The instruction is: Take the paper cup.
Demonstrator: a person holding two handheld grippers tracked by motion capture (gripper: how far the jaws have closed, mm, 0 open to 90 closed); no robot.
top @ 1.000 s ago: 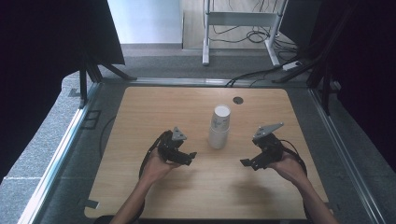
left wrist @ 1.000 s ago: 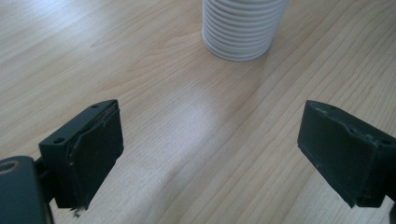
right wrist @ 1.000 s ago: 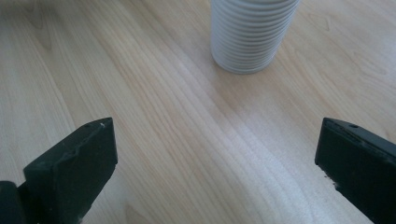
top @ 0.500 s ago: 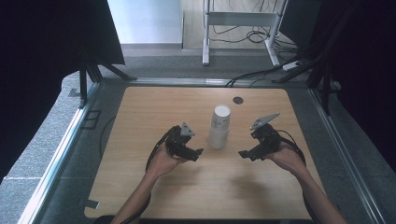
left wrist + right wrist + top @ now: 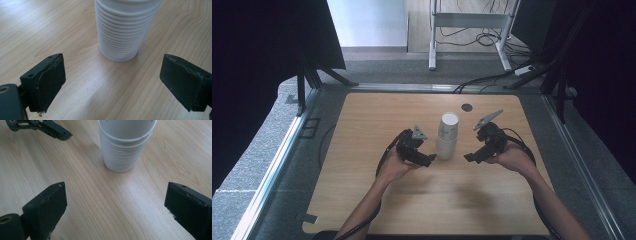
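A tall stack of white ribbed paper cups [image 5: 447, 136] stands upright near the middle of the wooden table [image 5: 377, 120]. My left gripper [image 5: 428, 159] is just left of the stack's base, open, with the cups [image 5: 125, 30] a short way ahead of its spread jaws. My right gripper [image 5: 470, 156] is just right of the stack, also open, facing the cups [image 5: 125, 145] from the other side. Neither gripper touches the stack. In the right gripper view a jaw of the left gripper [image 5: 50, 130] shows at the top left.
A small dark round grommet [image 5: 467, 107] sits in the table top behind the cups. Cables trail from both grippers over the table. Dark curtains and metal frame rails border the table; a white stand [image 5: 467, 25] is on the floor beyond.
Both grippers have moved inward and slightly forward toward the cup stack, closing in on its base from each side. The stack has not moved.
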